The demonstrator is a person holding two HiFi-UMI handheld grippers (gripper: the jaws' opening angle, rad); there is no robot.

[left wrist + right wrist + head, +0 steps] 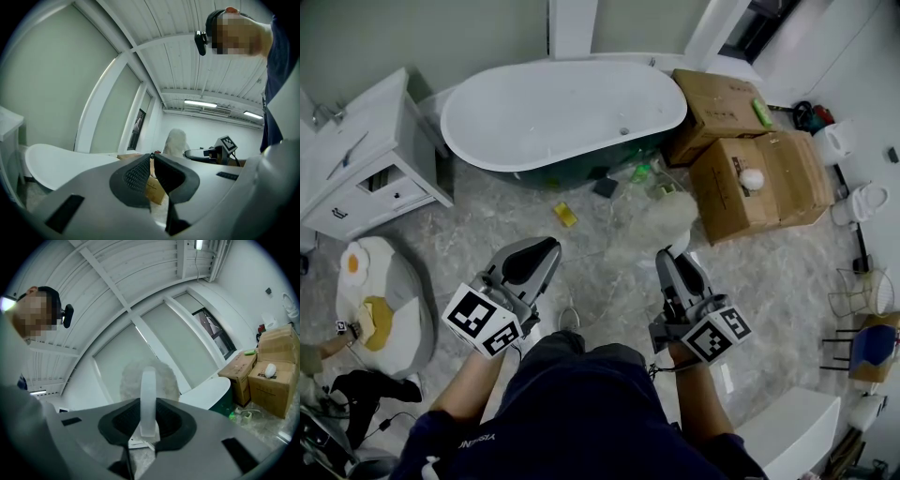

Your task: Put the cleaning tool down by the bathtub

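Observation:
The cleaning tool is a fluffy white duster (661, 220) on a pale handle (148, 399). My right gripper (675, 255) is shut on that handle, and the fluffy head (129, 380) stands up beyond the jaws. The duster hangs over the marble floor, a short way in front of the white bathtub (562, 112) and near its right end. My left gripper (546, 246) is held to the left of it, shut with nothing between its pads (140, 173). From the left gripper view the duster (176, 140) and the right gripper (206, 153) show to the right of the tub (51, 164).
Cardboard boxes (750, 178) stand right of the tub. A yellow item (565, 215), a dark item (605, 187) and a green bottle (642, 173) lie on the floor by the tub's base. A white cabinet (366, 169) and an egg-shaped cushion (375, 291) are at the left.

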